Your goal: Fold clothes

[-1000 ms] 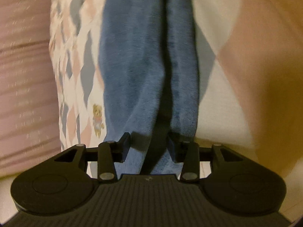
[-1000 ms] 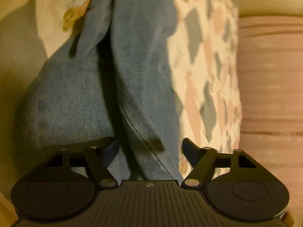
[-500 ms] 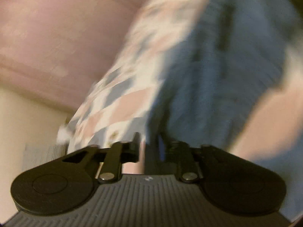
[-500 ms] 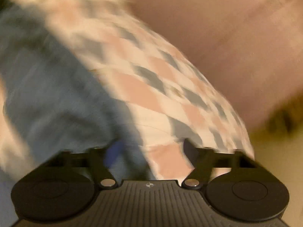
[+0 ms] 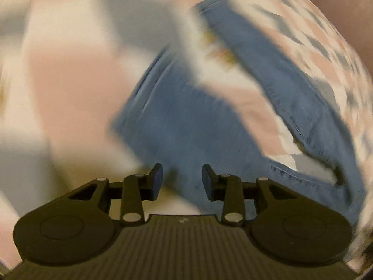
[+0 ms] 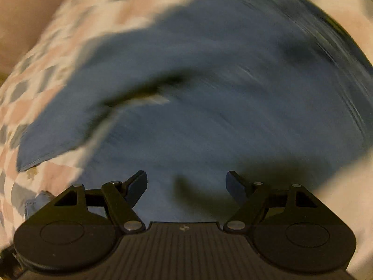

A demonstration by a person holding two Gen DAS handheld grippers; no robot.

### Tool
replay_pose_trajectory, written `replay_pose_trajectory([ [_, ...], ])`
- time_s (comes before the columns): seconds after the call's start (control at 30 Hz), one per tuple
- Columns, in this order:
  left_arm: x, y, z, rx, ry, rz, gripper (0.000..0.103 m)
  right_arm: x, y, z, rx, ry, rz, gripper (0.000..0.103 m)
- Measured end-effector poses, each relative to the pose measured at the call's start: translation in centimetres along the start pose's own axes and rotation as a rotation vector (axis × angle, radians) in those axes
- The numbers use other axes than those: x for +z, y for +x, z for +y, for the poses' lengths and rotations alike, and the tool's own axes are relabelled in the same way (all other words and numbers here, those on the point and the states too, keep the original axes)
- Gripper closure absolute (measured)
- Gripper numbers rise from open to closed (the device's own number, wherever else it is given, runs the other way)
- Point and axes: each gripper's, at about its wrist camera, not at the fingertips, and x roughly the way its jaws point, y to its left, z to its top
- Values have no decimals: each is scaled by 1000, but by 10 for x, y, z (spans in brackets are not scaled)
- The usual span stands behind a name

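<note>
1. Blue garment [image 5: 186, 128] lies spread on a bedcover [image 5: 65, 74] printed with pink, grey-blue and cream diamonds; both wrist views are smeared by motion blur, so what kind of garment it is cannot be told.
2. In the left wrist view, at the left, only the patterned bedcover shows — broad pink and grey patches.
3. At the middle of that view the left gripper [image 5: 182, 182] hangs over the near edge of the blue cloth, its jaws parted a moderate way with nothing between them.
4. To the right, a long strip of the garment with a stitched hem runs toward the far right of the bedcover; a wedge of the bedcover shows between this strip and the main body of cloth.
5. In the right wrist view, at the left, a pointed flap of the blue garment [image 6: 209, 105] lies on the bedcover [image 6: 39, 74].
6. At the middle the right gripper [image 6: 186, 186] is spread wide above the cloth and holds nothing — its dark shadow falls on the fabric just ahead.
7. At the far right the garment's edge meets pale bedcover.
</note>
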Motion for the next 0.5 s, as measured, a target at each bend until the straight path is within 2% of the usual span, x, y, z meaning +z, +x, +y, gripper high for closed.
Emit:
replay_pose_trajectory([
  [0.1,-9,6,28,-66,-208,-75,71,-17,-19,-33,-4,71,-18,26],
  [0.17,-11,16,36,-98,-287,-107,67,-25,-31,-50,3,105,-45,26],
  [0.2,-12,23,39,-88,-309,-108,60,-29,-37,-58,3,123,-59,26],
  [0.27,-18,39,41,-51,-334,-102,60,-38,-47,-73,9,161,-83,26],
  [0.37,-28,46,39,-59,-369,-133,62,-47,-55,-90,11,210,-116,26],
  [0.4,-29,45,36,-53,-371,-139,75,-49,-56,-96,9,219,-125,26],
  [0.43,-29,44,32,-38,-356,-138,96,-51,-57,-102,6,229,-136,27],
  [0.5,-27,28,21,-20,-277,-163,97,-50,-62,-118,-1,252,-168,30],
])
